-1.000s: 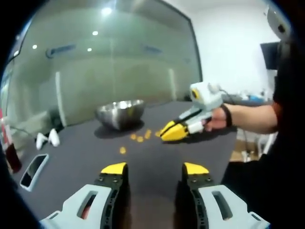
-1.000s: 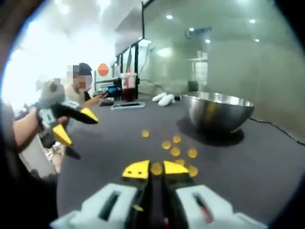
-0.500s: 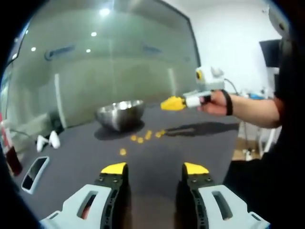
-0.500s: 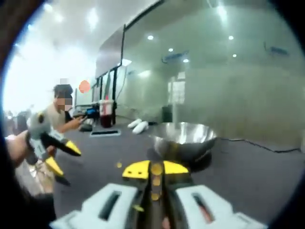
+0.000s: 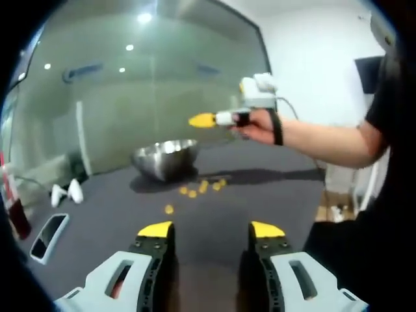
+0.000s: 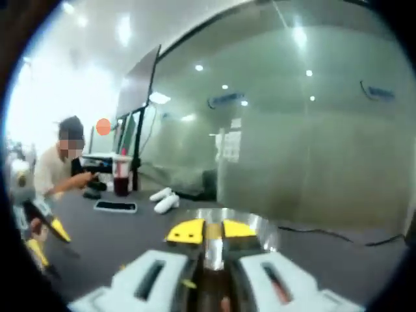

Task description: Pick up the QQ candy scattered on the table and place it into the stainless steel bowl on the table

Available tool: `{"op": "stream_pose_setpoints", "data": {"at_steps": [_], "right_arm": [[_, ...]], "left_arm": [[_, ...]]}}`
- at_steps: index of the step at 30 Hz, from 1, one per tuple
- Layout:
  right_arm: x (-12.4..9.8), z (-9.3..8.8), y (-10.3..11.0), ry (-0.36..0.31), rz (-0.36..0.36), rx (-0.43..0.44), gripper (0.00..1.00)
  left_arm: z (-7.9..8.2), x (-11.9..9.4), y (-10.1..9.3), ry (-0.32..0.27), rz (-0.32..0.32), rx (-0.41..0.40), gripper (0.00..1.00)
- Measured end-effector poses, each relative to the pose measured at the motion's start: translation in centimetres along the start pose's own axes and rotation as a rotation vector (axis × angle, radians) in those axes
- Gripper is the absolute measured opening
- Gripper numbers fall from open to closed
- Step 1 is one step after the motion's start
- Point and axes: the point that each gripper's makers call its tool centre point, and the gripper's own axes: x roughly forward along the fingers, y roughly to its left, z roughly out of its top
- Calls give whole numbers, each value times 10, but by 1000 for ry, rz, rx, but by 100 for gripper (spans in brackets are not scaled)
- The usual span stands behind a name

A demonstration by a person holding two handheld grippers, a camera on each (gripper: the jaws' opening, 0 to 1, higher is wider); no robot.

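on our left, a phone lies near the table's edge; beyond it, two white objects side by side. a cup with a dark drink stands further off, seen in the right gripper view.

stainless steel bowl: upright on the dark table, toward the far side before a glass wall. we cannot tell what is in it.

qq candy: a small cluster of orange pieces on the table just in front of the bowl; one piece lies apart, nearer us.

left gripper: jaws wide apart, nothing between them, above bare table with open room ahead.

right gripper: held in the air above the bowl, a hand around it; its yellow tips are closed on a candy piece, seen in the right gripper view, with the bowl's rim just past them.

right of the candy the table is bare to its edge.
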Motion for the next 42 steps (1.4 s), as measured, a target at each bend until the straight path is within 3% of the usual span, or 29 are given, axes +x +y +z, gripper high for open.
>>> {"op": "stream_pose_setpoints", "data": {"at_steps": [6,8,9,11,22,27,32,34,42], "right_arm": [[24,-5,-5,20,-19,-30,13],[26,-8,-8,22,-21,-16,31],[25,-8,-9,16,-21,13,32],[23,-11,-10,11,-21,71,28],[11,-12,-21,17,-35,51,28],[-5,2,-23,-36,-49,32,25],[-29,4,-18,-37,-25,28,25],[-43,8,-17,-66,-22,11,25],[-82,-5,-5,-27,58,45,26]], "left_arm": [[0,-1,-1,5,-3,6,47],[-1,-1,-1,6,-2,5,47],[-1,-1,-1,7,-2,4,47],[-2,0,-1,10,-7,6,47],[1,5,-3,6,-14,9,47],[3,6,-3,6,-7,8,47],[6,6,-4,0,-11,15,47],[5,5,-3,1,-6,8,47],[4,5,-4,7,-3,15,47]]}}
